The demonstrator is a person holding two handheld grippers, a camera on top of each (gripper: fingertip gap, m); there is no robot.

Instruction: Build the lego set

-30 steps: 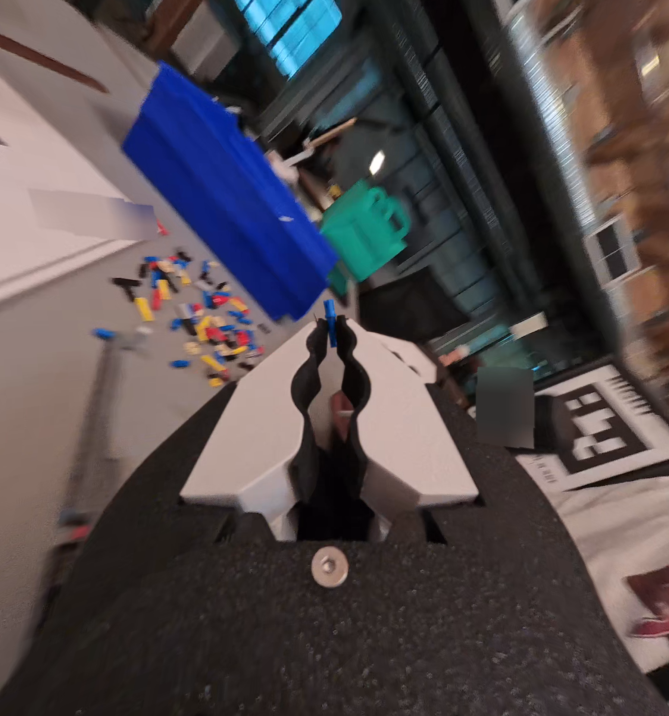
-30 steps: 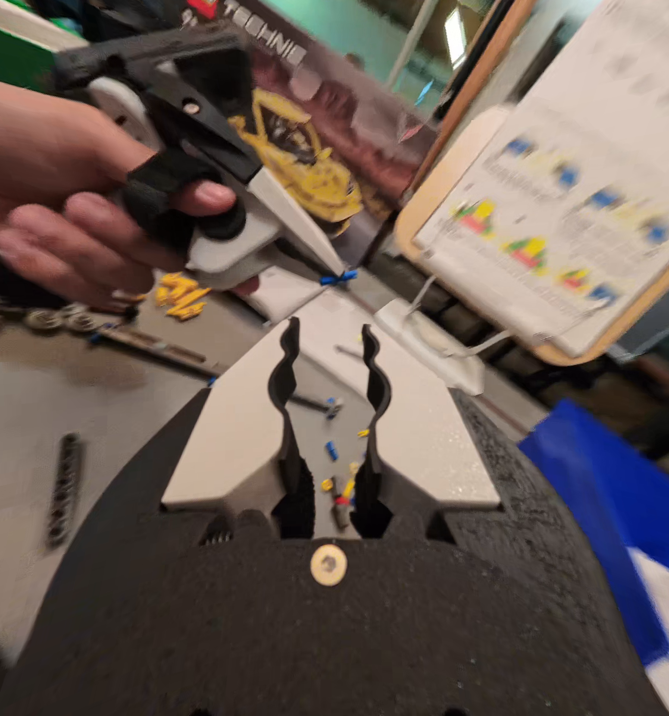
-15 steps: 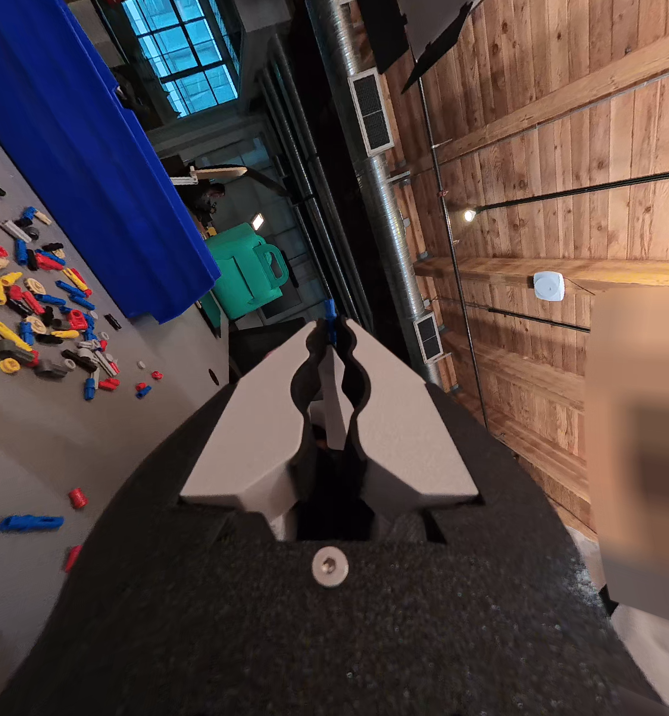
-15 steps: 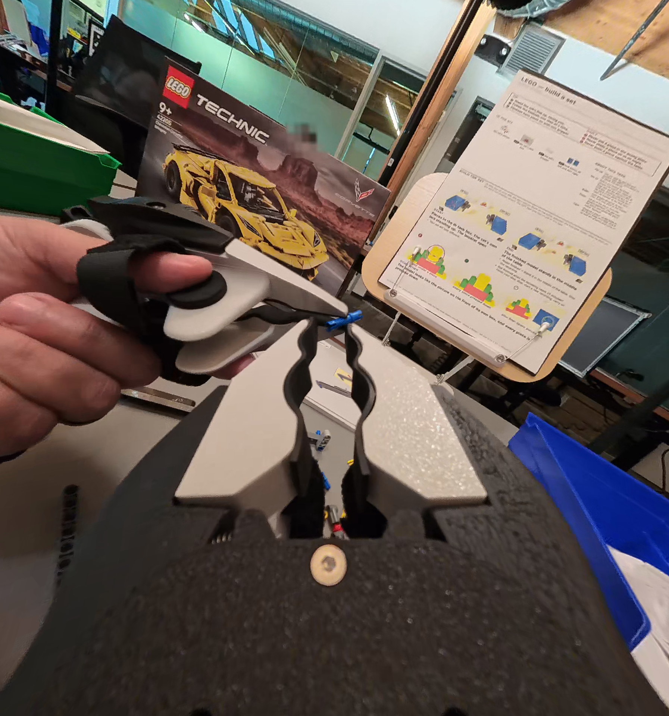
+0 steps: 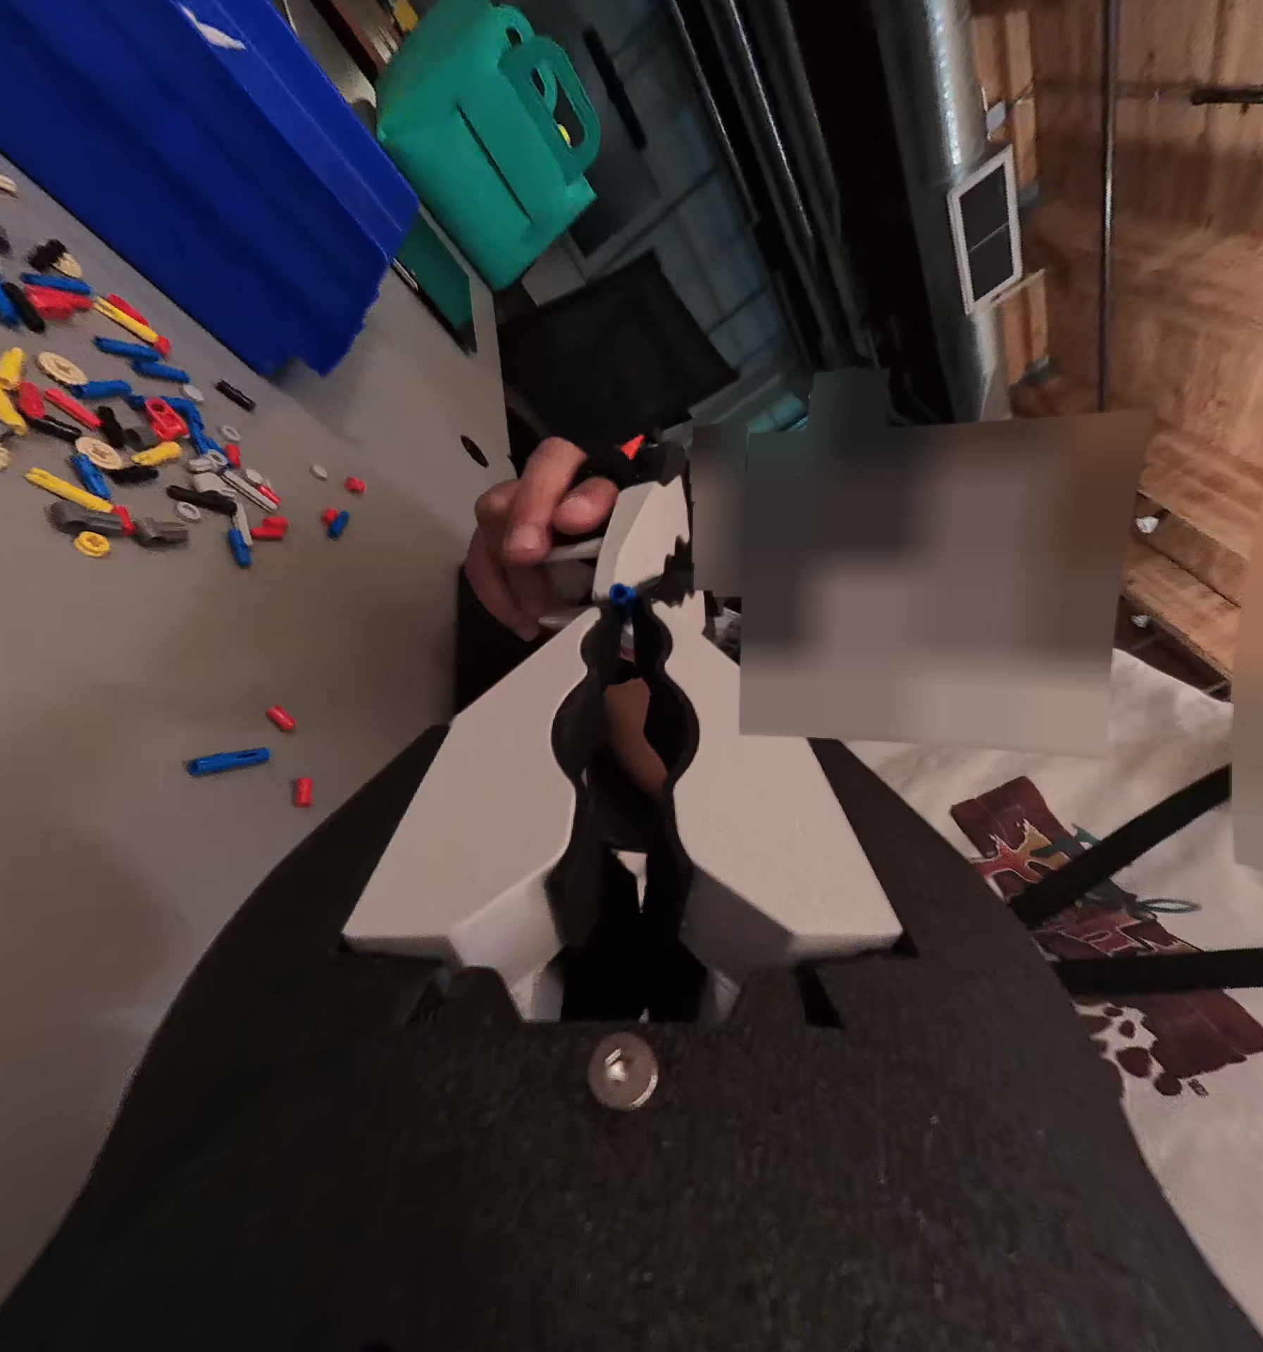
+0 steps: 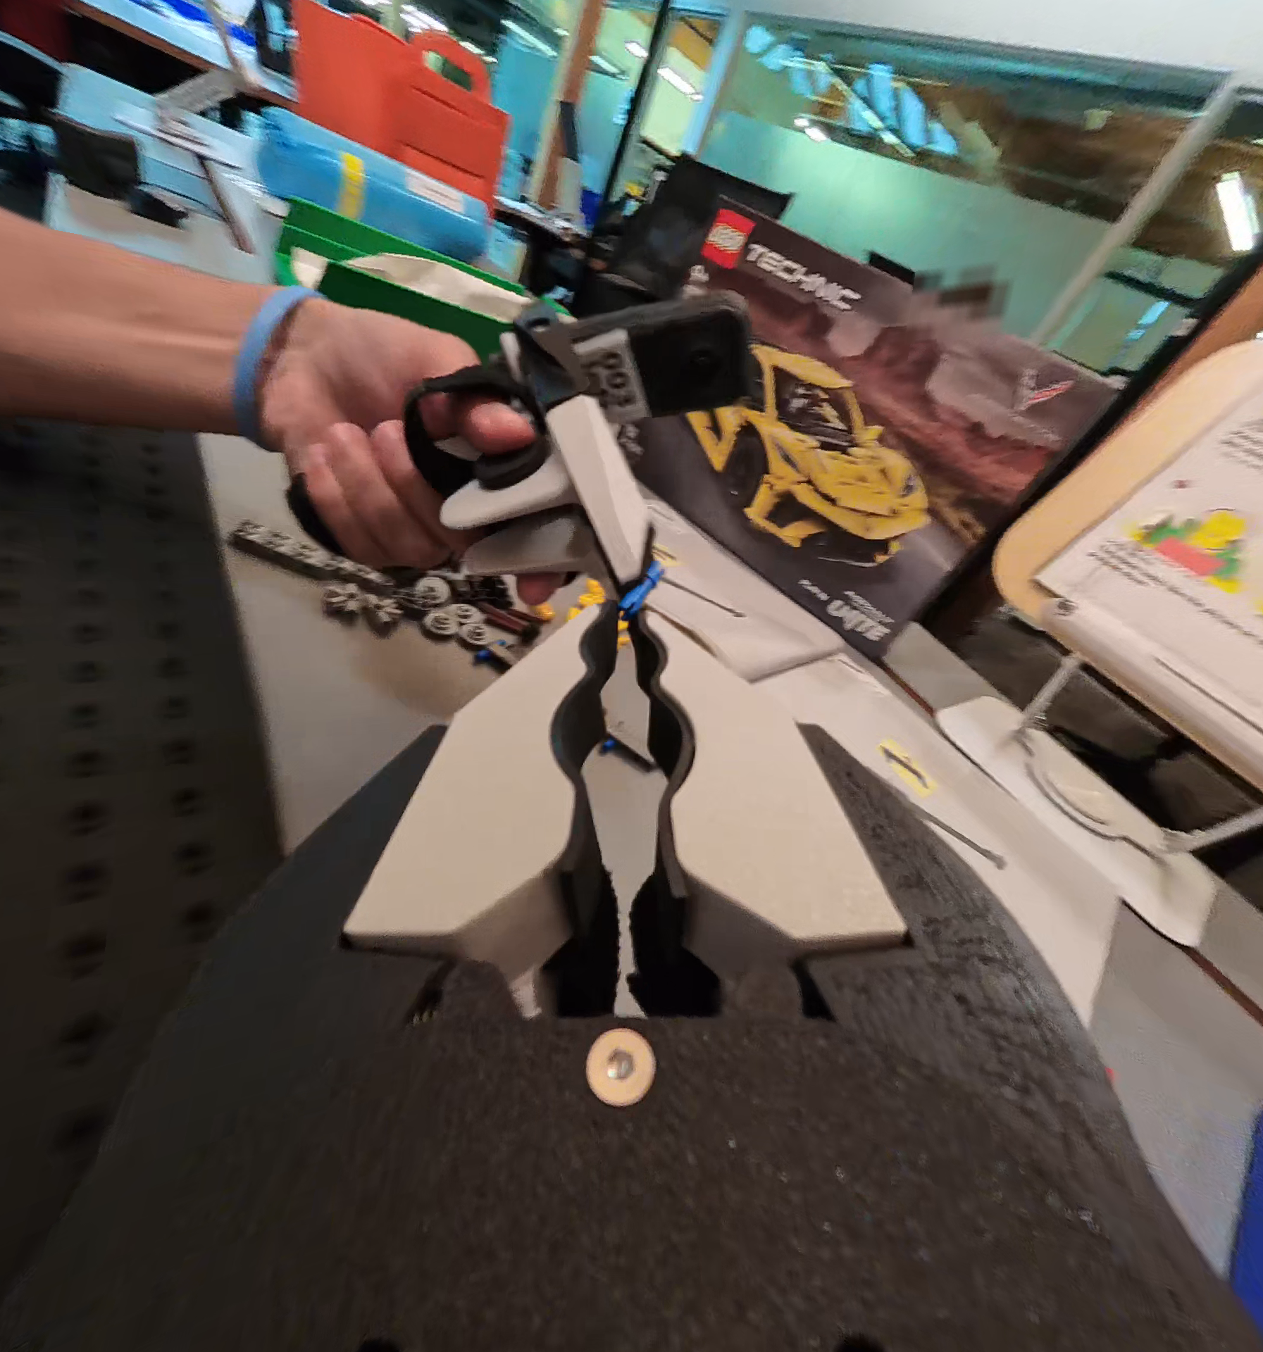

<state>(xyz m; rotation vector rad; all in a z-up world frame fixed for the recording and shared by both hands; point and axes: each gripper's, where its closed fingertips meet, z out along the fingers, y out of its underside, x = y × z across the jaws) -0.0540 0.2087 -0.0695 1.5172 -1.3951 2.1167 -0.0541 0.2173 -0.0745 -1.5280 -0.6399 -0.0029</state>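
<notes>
- Blue pin (image 5: 621,594), a short lego peg, sits pinched at the very tips of the left gripper (image 5: 622,611), whose jaws are closed on it; its long axis runs along the fingers, pointing toward 12 o'clock in the left wrist view.
- In the right wrist view the right gripper (image 6: 624,618) has its tips drawn nearly together right at the same blue pin (image 6: 638,585), which lies tilted from 7 to 1 o'clock; whether these tips grip it cannot be told.
- At 10 o'clock there, a hand (image 6: 365,446) holds the left gripper, coming down from above.
- Loose lego pieces (image 5: 94,432) in red, yellow, blue and black lie scattered on the grey table (image 5: 138,658) at 10 o'clock, beside a blue bin (image 5: 196,161).
- A set box (image 6: 855,439) with a yellow car and printed lettering stands at 1 o'clock; an instruction sheet (image 6: 1214,541) on a stand is at 3 o'clock.
</notes>
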